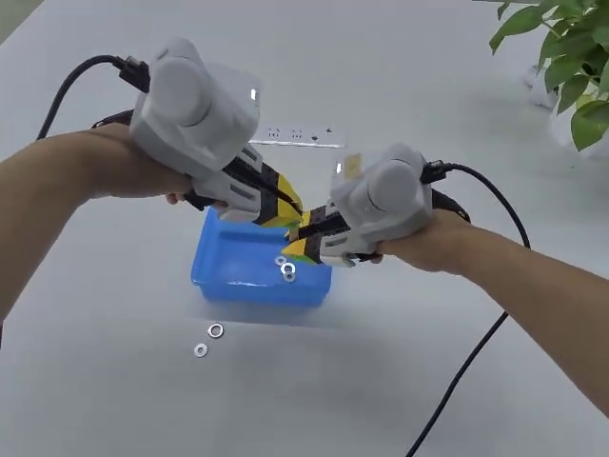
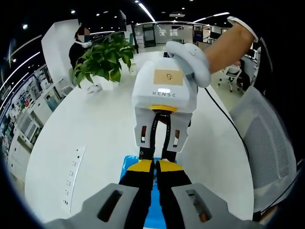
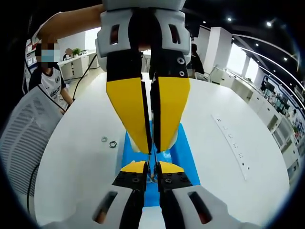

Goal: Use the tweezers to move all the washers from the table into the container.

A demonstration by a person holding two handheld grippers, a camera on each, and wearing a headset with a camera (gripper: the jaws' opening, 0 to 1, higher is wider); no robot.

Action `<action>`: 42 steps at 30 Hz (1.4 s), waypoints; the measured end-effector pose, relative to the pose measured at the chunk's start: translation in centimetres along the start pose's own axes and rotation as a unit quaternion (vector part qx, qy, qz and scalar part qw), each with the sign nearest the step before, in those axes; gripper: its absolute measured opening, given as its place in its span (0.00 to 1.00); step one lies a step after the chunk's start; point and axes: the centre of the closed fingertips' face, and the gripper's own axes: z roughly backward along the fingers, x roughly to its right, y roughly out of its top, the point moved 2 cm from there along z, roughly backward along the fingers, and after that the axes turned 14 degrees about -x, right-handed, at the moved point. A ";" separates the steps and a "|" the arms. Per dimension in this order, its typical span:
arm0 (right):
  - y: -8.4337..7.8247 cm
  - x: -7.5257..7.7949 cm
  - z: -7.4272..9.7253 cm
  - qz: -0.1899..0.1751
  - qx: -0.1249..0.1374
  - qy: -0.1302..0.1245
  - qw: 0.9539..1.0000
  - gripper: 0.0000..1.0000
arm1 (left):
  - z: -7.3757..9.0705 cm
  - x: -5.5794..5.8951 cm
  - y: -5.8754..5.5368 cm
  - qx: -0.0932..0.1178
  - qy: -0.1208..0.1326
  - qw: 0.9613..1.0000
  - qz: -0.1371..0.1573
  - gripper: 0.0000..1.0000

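1. Left gripper: jaws clamped on the tweezers, above the blue container.
2. Right gripper: jaws drawn close about the tweezers' lower end; actual contact cannot be told.
3. Done: at least two delivered washers lie inside the container.
4. Remaining: two loose washers lie on the table, near the container.

I see a container of glossy blue plastic on a smooth, matt white table. The washers are bright metal — shiny. The left gripper and right gripper have matt grey plastic shells; the tweezers look like thin bare metal.
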 end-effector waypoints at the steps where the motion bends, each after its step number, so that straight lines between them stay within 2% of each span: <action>1: -0.1 0.0 -0.2 0.000 -0.001 0.001 1.000 0.10 | -0.2 0.0 -0.1 -0.001 -0.001 1.000 0.001 0.06; 9: -1.3 0.1 -1.7 0.001 -0.013 0.013 1.000 0.10 | -1.7 -0.3 -1.3 -0.008 -0.008 1.000 0.013 0.06; 24: -2.9 -1.3 -2.9 0.026 -0.043 0.026 0.998 0.11 | -3.4 1.0 -2.2 -0.021 -0.020 0.999 0.019 0.06; 34: -2.9 -1.2 -2.7 0.027 -0.045 0.026 0.998 0.12 | -3.3 1.0 -1.8 -0.016 -0.022 0.999 0.019 0.06; 42: -2.4 -1.0 -2.0 0.027 -0.040 0.018 0.999 0.12 | -2.5 1.1 -1.4 -0.017 -0.013 1.000 0.011 0.06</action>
